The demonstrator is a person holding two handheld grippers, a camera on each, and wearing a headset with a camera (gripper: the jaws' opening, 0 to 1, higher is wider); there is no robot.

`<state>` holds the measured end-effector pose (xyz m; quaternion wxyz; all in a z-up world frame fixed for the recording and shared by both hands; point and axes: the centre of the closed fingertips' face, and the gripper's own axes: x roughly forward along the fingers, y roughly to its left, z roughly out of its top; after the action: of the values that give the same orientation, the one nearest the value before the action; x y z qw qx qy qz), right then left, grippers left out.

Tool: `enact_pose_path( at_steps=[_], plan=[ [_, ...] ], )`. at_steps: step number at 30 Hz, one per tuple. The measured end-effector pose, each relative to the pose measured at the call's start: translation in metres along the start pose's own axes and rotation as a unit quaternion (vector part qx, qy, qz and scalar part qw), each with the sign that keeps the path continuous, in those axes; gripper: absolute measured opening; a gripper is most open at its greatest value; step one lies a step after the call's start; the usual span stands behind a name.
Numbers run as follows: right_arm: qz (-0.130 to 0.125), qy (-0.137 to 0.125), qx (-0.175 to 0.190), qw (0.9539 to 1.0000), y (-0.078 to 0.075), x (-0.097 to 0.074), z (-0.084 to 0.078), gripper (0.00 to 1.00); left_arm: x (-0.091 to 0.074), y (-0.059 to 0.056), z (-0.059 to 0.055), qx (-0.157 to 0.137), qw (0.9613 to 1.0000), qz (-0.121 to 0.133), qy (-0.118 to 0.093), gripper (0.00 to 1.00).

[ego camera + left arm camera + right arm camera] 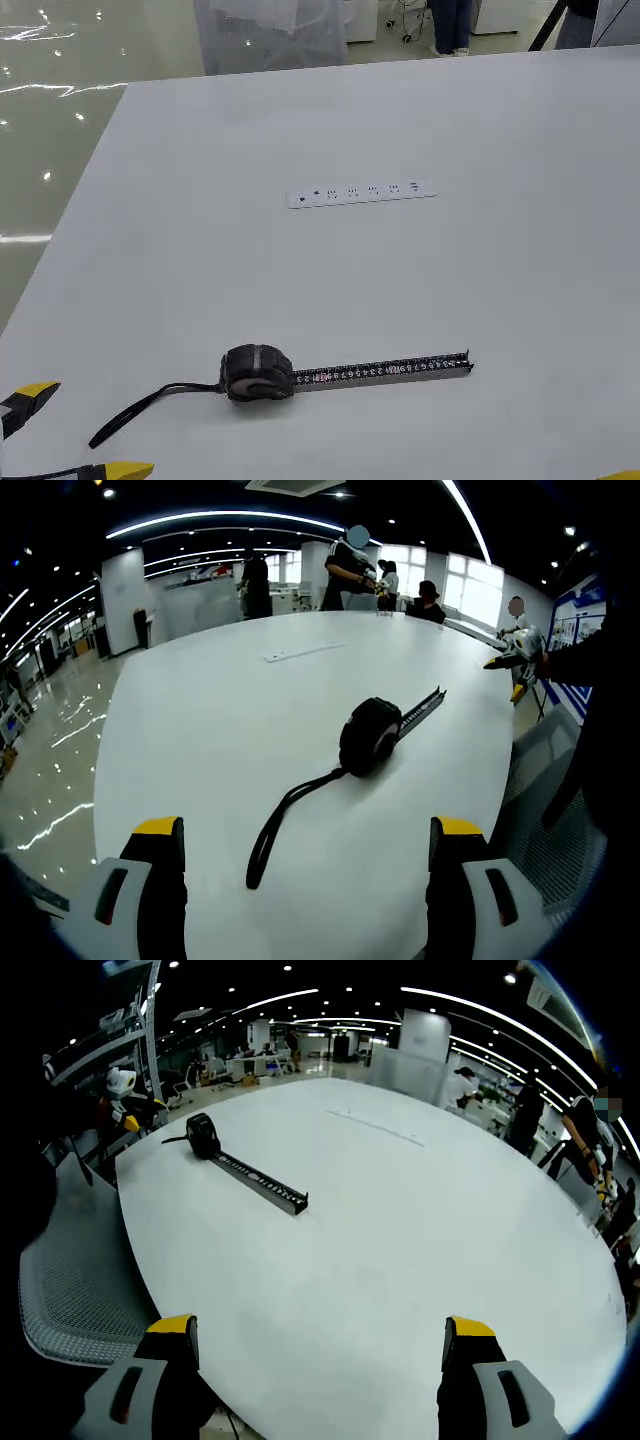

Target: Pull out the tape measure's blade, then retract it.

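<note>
**A:** What's at the lower left of the head view?

**B:** The left gripper point(90, 428). Its 2 yellow-tipped jaws are spread wide with nothing between them, at the near corner of the white tabletop point(300, 270).

**A:** And just right of it?

**B:** A thin black wrist strap point(140, 408) lies limp on the table. It curves up and to the right into the black round-cased tape measure point(257, 373), which sits at lower centre of the frame, apart from both grippers.

**A:** Which way does it point?

**B:** Its long axis runs nearly level across the frame. The dark numbered blade point(380, 370) is drawn out of the case toward the right. It lies flat and rises very slightly to its end hook, right of centre. In the left gripper view the case sits ahead, centred between the jaws, and the blade points away toward the upper right.

**A:** Anything above it?

**B:** A flat white power strip point(360, 192) lies at mid-frame, roughly parallel to the blade and well apart from it.

**A:** And the far right?

**B:** A sliver of yellow shows at the bottom right corner. In its own view the right gripper point(320, 1325) has its 2 jaws spread wide and holding nothing, over bare table. There the tape measure lies at the upper left, and its blade runs toward the frame's centre.
</note>
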<state>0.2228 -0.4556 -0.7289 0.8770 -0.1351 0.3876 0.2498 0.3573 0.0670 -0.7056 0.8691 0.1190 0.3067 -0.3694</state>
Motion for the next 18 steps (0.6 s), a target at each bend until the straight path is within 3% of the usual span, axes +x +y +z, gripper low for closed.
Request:
enact_pose_path(
  at_steps=[4, 7, 9, 13, 18],
  plan=[
    [-0.004, -0.004, 0.001, 1.0, 0.001, -0.003, 0.002, 0.99, 0.001, -0.001, 0.002, 0.003, 1.0, 0.003, -0.001, 0.99],
    [-0.003, -0.007, 0.006, 1.0, 0.001, -0.005, 0.003, 0.99, 0.001, -0.002, 0.008, -0.01, 0.9997, 0.006, -0.02, 0.99],
    [-0.007, -0.007, 0.012, 0.9999, -0.001, -0.007, 0.002, 0.99, 0.003, -0.004, 0.006, -0.016, 0.9998, 0.001, -0.009, 0.99],
    [-0.015, -0.01, 0.014, 0.9997, -0.004, -0.011, 0.005, 0.99, 0.004, -0.009, 0.006, -0.013, 0.9998, -0.011, -0.007, 0.99],
    [-0.015, -0.009, 0.015, 0.9997, -0.005, -0.011, 0.007, 0.99, 0.005, -0.008, 0.01, -0.002, 0.9999, -0.01, -0.006, 0.99]
  ],
)
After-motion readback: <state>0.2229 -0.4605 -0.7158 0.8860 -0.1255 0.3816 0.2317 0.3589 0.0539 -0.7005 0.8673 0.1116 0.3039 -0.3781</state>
